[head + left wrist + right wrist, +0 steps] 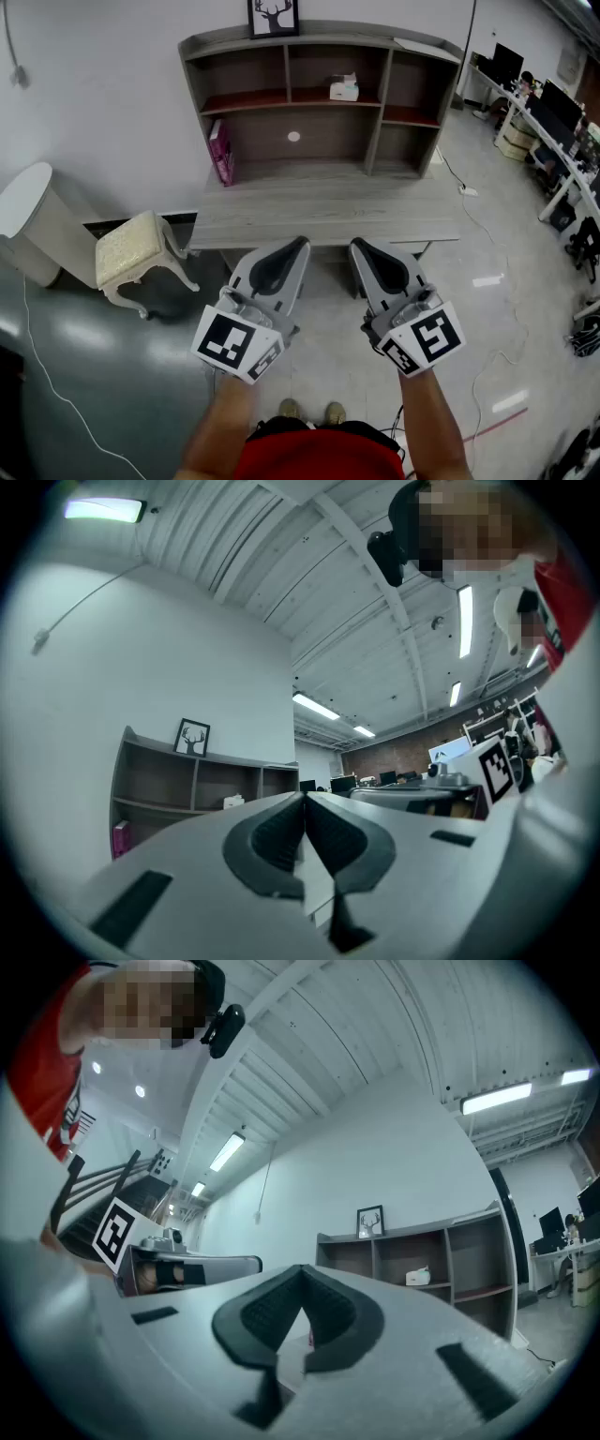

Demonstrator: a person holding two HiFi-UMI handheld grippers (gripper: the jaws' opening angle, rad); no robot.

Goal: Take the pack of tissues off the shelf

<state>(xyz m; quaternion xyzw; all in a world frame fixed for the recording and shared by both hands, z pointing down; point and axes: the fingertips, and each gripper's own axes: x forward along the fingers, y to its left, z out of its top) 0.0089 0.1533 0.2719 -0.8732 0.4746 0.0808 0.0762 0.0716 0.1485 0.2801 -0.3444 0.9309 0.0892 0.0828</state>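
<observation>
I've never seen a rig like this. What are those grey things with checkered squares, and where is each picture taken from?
A person holds two grippers, the left gripper and right gripper; the marked cubes belong to them. One picture looks down from the person's head; the other two look along each gripper's jaws. Both are shut, holding nothing. Ahead stands a desk with a shelf unit; the pack of tissues sits in its upper middle compartment, a pink item stands on the desk's left.
</observation>
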